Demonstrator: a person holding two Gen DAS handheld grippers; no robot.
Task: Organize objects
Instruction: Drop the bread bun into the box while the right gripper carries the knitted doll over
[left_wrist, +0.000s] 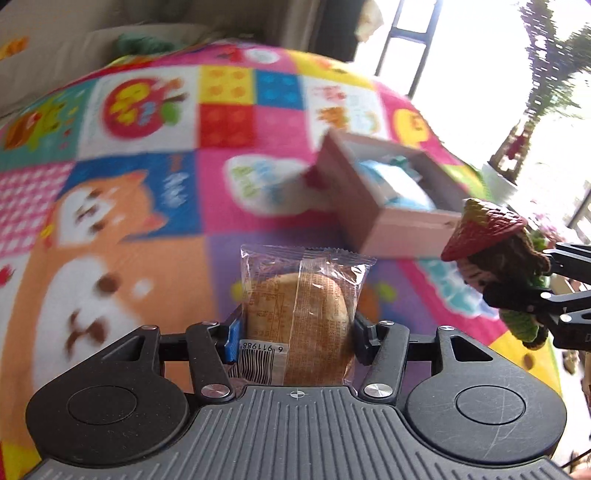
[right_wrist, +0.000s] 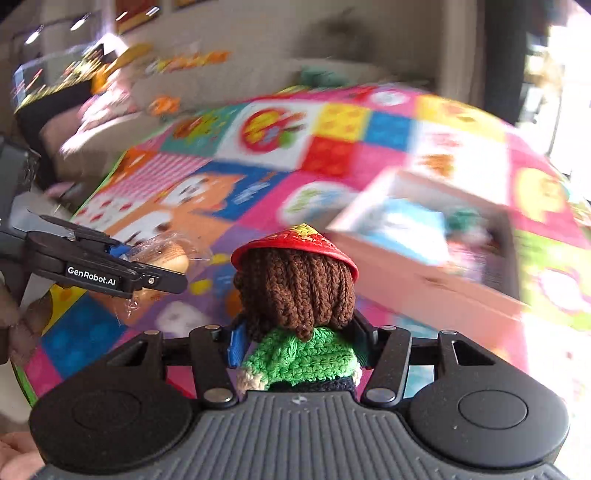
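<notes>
Left wrist view: my left gripper (left_wrist: 295, 328) clamps a wrapped bun (left_wrist: 299, 314) above the mat (left_wrist: 147, 184); the pink box (left_wrist: 384, 210) holds a blue packet (left_wrist: 395, 181).

Right wrist view: my right gripper (right_wrist: 299, 347) pinches the crocheted doll (right_wrist: 299, 317), near the box.

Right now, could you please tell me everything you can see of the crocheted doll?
The crocheted doll is yarn: brown strand hair, green knitted top, cream cuff, dark band below, under a red conical hat with a yellow-green tip. It stands upright, back to the right wrist camera, clamped at the body by the right gripper, lifted above the patchwork mat.
</notes>
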